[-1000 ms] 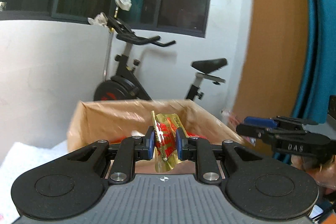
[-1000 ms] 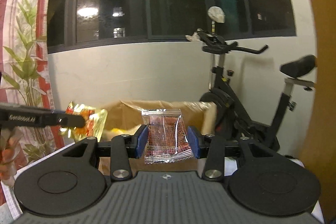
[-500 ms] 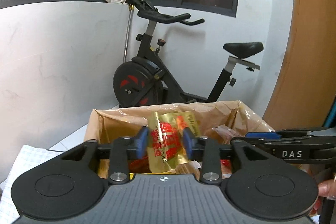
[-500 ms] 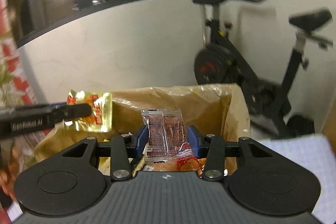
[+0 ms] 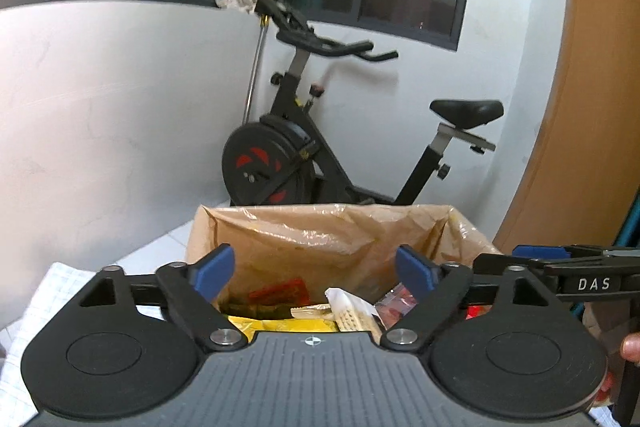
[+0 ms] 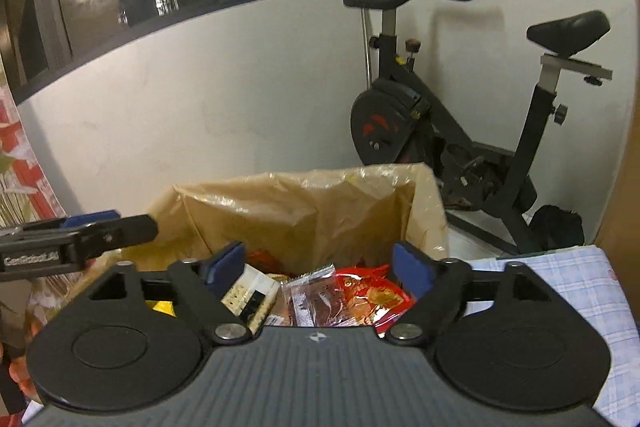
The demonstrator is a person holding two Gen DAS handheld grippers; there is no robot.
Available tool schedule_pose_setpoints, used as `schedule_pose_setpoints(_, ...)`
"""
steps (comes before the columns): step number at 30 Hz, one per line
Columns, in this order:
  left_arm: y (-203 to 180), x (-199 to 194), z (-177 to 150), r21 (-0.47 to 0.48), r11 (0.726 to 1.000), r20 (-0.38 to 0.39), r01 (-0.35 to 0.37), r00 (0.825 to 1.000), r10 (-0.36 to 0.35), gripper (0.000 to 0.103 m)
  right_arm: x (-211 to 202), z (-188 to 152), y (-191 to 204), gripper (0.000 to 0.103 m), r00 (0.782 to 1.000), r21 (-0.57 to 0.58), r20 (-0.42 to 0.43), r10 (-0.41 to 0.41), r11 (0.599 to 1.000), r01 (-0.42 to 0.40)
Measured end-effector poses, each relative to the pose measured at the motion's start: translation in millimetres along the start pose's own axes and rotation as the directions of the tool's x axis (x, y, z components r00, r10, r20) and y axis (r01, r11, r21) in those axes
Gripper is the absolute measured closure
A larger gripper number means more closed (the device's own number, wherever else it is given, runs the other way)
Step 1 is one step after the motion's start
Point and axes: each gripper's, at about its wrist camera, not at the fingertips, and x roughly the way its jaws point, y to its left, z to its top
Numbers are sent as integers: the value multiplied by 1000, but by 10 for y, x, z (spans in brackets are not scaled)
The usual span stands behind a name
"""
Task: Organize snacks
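Note:
A cardboard box lined with clear plastic (image 5: pixel 320 231) (image 6: pixel 304 211) holds several snack packets. My left gripper (image 5: pixel 314 269) is open and empty above the box's near edge. My right gripper (image 6: pixel 320 267) is open and empty over the box too. Below it lie a clear packet of reddish snacks (image 6: pixel 316 299), a red packet (image 6: pixel 372 297) and a white cracker packet (image 6: pixel 250 293). The left wrist view shows a red packet (image 5: pixel 280 293), a yellow packet (image 5: pixel 288 325) and a white wrapper (image 5: pixel 352 313). The right gripper's side (image 5: pixel 560 269) shows at the right of the left wrist view; the left gripper's side (image 6: pixel 76 237) shows at the left of the right wrist view.
A black exercise bike (image 5: pixel 320 147) (image 6: pixel 460 131) stands behind the box against a white wall under dark windows. A checked cloth (image 6: pixel 560 279) covers the surface right of the box. A white gridded cloth (image 5: pixel 48 295) lies left. A wooden panel (image 5: pixel 592 107) stands at the right.
Both grippers opened over the box. The gold-red packet left the left gripper and the clear reddish packet left the right gripper; the clear one now lies in the box.

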Motion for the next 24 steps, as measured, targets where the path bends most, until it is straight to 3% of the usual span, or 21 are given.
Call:
schedule_pose_setpoints(4, -62, -281, -5, 34, 999, 30, -21, 999, 20, 10, -229, -1, 69, 0, 998, -20, 56, 7, 1000, -6)
schedule_pose_setpoints(9, -150, -598, -48, 74, 996, 64, -40, 997, 36, 7, -501, -35, 204, 0, 996, -33, 82, 20, 999, -18)
schedule_pose_setpoints(24, -358, -1538, -236, 60, 993, 177, -99, 980, 87, 6, -1520, -282, 635, 0, 992, -61, 129, -5, 998, 13)
